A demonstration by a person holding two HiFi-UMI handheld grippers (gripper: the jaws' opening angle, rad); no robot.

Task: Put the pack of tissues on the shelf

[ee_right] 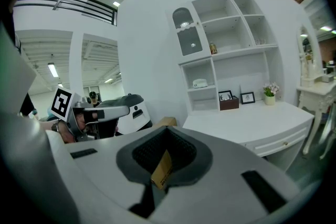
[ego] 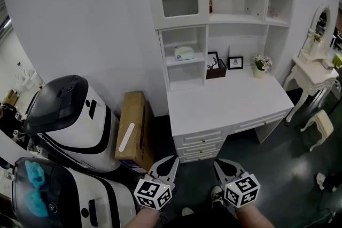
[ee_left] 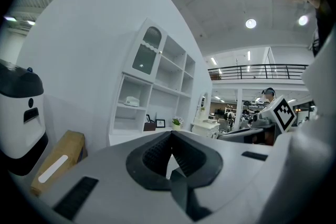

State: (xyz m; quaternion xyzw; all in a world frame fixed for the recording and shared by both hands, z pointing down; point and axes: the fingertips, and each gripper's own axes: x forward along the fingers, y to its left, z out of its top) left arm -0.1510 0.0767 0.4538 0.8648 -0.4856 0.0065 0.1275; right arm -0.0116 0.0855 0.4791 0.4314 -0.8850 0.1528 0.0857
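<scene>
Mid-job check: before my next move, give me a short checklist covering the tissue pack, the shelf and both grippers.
1. White pack of tissues resting on the white shelf, left cubby: ok.
2. Left gripper jaws together, nothing between them: ok.
3. Right gripper jaws together, nothing held: ok.
4. Both grippers low and apart from the white desk: ok.
5. Pack set well back from the shelf's front edge: cannot tell.

tissue pack [ego: 184, 53] lies on the shelf [ego: 185, 63] — above the white desk [ego: 224, 104].
</scene>
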